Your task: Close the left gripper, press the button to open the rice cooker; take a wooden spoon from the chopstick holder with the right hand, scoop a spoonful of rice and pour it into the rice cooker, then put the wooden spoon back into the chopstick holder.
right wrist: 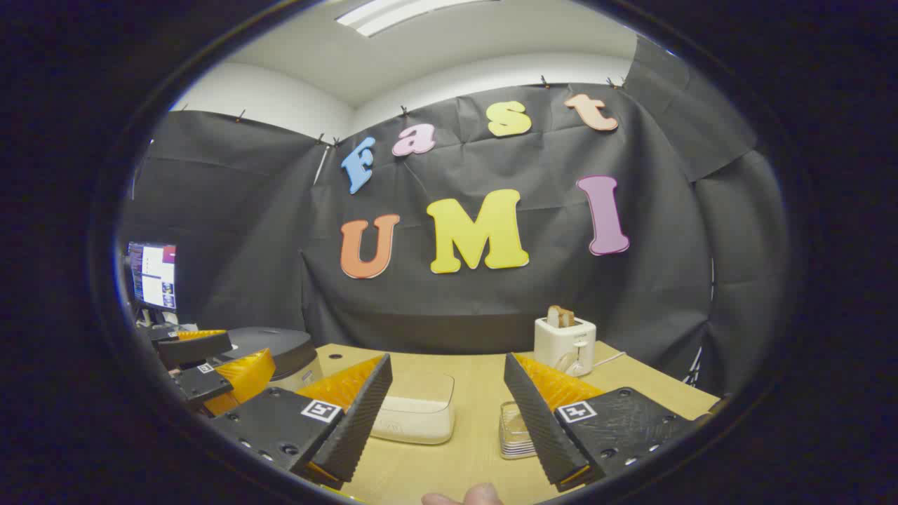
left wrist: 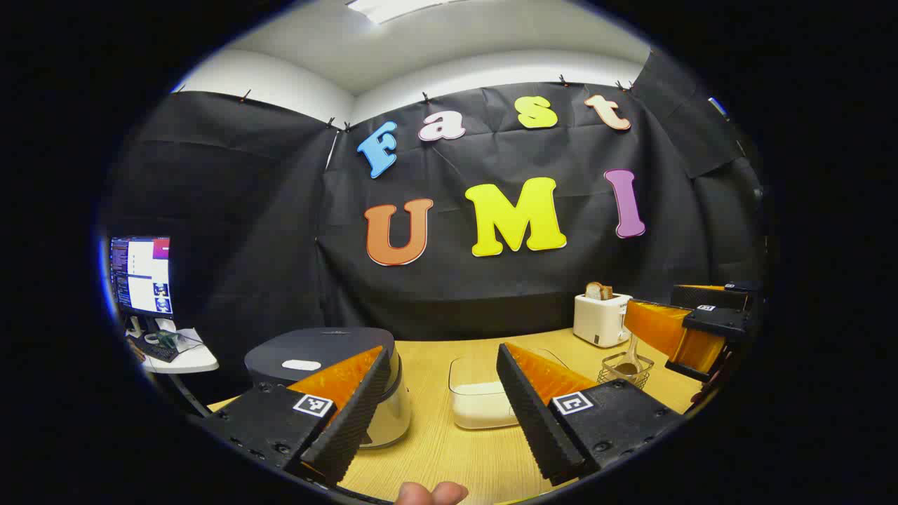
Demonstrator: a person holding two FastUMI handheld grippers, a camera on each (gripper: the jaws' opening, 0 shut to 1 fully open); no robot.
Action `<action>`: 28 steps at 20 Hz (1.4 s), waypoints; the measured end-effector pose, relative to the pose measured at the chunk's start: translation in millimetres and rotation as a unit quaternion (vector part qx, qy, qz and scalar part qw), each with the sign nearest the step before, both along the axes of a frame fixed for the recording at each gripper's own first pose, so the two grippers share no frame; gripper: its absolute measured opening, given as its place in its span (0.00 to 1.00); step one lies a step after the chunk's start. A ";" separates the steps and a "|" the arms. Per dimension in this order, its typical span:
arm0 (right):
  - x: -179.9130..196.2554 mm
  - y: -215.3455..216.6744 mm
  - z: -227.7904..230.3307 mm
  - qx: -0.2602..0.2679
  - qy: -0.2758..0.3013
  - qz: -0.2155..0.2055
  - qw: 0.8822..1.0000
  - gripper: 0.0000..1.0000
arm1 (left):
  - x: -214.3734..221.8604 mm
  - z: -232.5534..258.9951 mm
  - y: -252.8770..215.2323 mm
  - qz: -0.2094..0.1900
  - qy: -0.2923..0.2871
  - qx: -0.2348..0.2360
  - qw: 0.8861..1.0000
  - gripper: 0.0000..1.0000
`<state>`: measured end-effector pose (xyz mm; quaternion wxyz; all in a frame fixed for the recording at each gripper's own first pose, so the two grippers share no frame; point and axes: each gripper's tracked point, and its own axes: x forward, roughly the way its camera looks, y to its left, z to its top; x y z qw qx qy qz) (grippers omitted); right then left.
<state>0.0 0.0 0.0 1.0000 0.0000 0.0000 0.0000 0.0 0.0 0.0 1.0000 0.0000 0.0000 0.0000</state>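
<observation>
Two grippers hover above a pale wooden table [left wrist: 449, 449], both with jaws spread wide and holding nothing. In the left gripper view, the left gripper [left wrist: 442, 407] frames a clear rectangular container of white rice [left wrist: 480, 400]; the rice cooker [left wrist: 330, 365], round with a dark matte lid that is down, sits just behind its left finger. To the right stands the wire-mesh chopstick holder [left wrist: 626, 369] with the wooden spoon [left wrist: 629, 358] upright in it, and the right gripper [left wrist: 673, 330] hangs close above it. A boxy white toaster [left wrist: 601, 319] with a slice of bread stands farther back. In the right gripper view, the right gripper [right wrist: 449, 410] points between the rice container [right wrist: 417, 417] and a ribbed clear holder [right wrist: 515, 428] partly hidden behind its right finger, while the left gripper [right wrist: 210, 372] stands in front of the cooker [right wrist: 277, 351]. A monitor [left wrist: 140, 275] glows at far left.
</observation>
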 end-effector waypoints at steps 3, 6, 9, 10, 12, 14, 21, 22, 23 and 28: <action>1.5 3.3 -4.7 -0.002 0.006 0.003 1.000 0.92 | 1.0 -1.3 1.2 -0.001 0.003 -0.001 1.000 0.97; 1.9 2.0 -4.9 -0.012 0.003 0.001 1.000 0.94 | 2.1 -0.1 3.5 0.001 0.000 -0.008 1.000 0.97; 1.7 3.5 -5.5 -0.014 0.001 0.002 1.000 0.94 | 2.0 0.0 5.9 0.003 0.002 -0.013 1.000 0.97; 2.3 4.0 -5.3 -0.016 0.002 0.002 1.000 0.94 | 1.5 -0.6 7.2 0.004 0.001 -0.014 1.000 0.97; 3.3 6.3 -7.9 -0.019 0.004 0.003 1.000 0.94 | 2.1 -0.2 8.7 0.006 0.001 -0.014 1.000 0.97; 3.9 7.0 -9.9 -0.016 0.006 0.006 1.000 0.94 | 2.8 -0.1 9.9 0.006 0.001 -0.016 1.000 0.97; 5.3 10.4 -11.6 -0.027 0.000 0.026 0.999 0.91 | 3.5 -4.4 5.1 0.007 0.008 -0.019 1.000 0.97; 6.3 10.2 -11.2 -0.031 -0.001 0.030 0.999 0.91 | 3.8 -5.2 7.1 0.010 0.008 -0.019 1.000 0.97; 7.7 9.4 -12.3 -0.036 -0.003 0.034 0.999 0.91 | 2.8 -6.0 14.2 0.022 0.009 -0.021 1.000 0.97; 20.0 16.4 -20.9 -0.032 0.001 0.076 0.997 0.93 | 5.3 7.5 47.7 0.055 0.022 -0.025 0.998 0.98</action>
